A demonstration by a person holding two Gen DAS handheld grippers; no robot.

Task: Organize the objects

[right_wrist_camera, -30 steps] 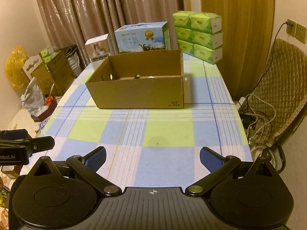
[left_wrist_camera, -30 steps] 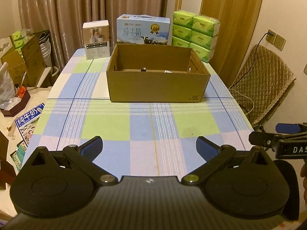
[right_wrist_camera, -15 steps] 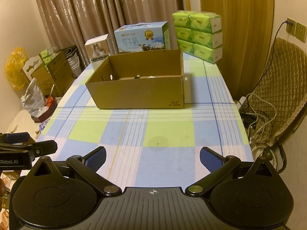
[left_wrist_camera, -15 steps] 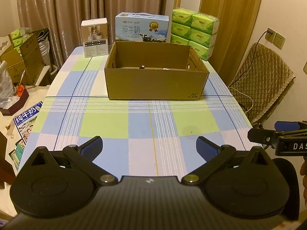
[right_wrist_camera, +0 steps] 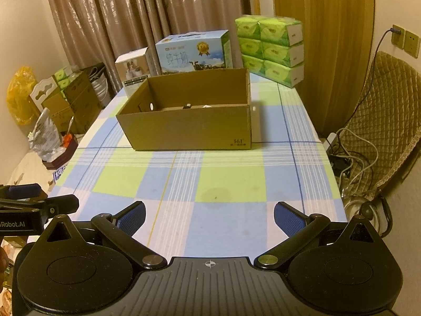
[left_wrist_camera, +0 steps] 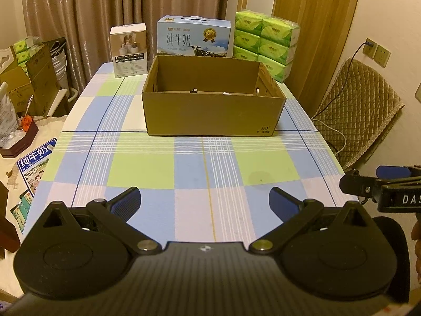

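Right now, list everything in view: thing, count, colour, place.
cardboard box: one, brown, open-topped, middle of the table
small items in the box: a few, dark and white, too small to identify
milk carton case: one, blue and white, behind the box
small product box: one, white and beige, far left of the table
tissue packs: stacked, green, far right corner
tablecloth: one, blue, green and white checks
quilted chair: one, tan, right of the table
curtains: brown, behind
left gripper: black, blue pads, jaws open
right gripper: same, jaws open
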